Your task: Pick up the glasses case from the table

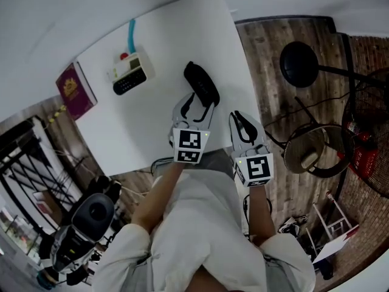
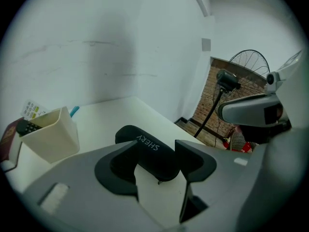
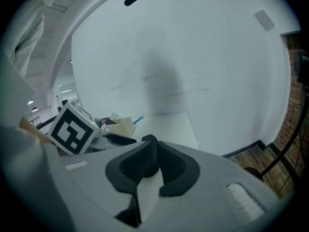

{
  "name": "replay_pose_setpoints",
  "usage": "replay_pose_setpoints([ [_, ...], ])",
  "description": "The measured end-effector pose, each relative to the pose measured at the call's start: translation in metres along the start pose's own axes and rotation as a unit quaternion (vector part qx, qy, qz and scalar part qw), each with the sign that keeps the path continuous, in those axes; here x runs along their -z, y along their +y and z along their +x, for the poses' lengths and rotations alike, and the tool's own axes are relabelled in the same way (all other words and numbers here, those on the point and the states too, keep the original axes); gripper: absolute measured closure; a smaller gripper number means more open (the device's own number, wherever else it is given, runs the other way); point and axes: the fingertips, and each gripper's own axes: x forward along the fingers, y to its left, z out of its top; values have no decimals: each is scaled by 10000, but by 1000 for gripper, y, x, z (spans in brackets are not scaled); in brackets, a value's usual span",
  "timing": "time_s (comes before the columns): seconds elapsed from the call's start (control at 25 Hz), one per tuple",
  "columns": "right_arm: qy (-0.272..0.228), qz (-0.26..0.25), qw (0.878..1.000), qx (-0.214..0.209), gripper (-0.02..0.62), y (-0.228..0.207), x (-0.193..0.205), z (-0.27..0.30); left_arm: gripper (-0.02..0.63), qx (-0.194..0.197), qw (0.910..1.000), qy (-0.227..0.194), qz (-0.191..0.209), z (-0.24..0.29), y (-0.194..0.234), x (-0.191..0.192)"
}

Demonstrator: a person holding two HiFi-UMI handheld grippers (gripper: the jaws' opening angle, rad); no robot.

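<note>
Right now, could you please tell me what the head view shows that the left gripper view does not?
Only the head view shows the person's white shirt and the two marker cubes. Only the left gripper view shows the white lettering on the glasses case, and the case's near end lying between the open jaws of the left claw. Both show the black glasses case, the cream holder and the white table.
</note>
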Motion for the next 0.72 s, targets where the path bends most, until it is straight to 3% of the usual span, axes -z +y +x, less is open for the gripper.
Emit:
replay_pose_setpoints([
  [0.12, 68, 0, 10000, -18, 557, -3, 3, 0, 318, -162, 9997, 36, -162, 6, 1, 2],
  [0.4, 135, 8, 9999, -15, 557, -9, 6, 4, 141, -540, 9961, 281, -643, 30, 7, 13],
  [0.72, 214, 14, 9998, 17, 557, -4, 1, 12, 77, -734, 9914, 575, -922, 52, 26, 21],
])
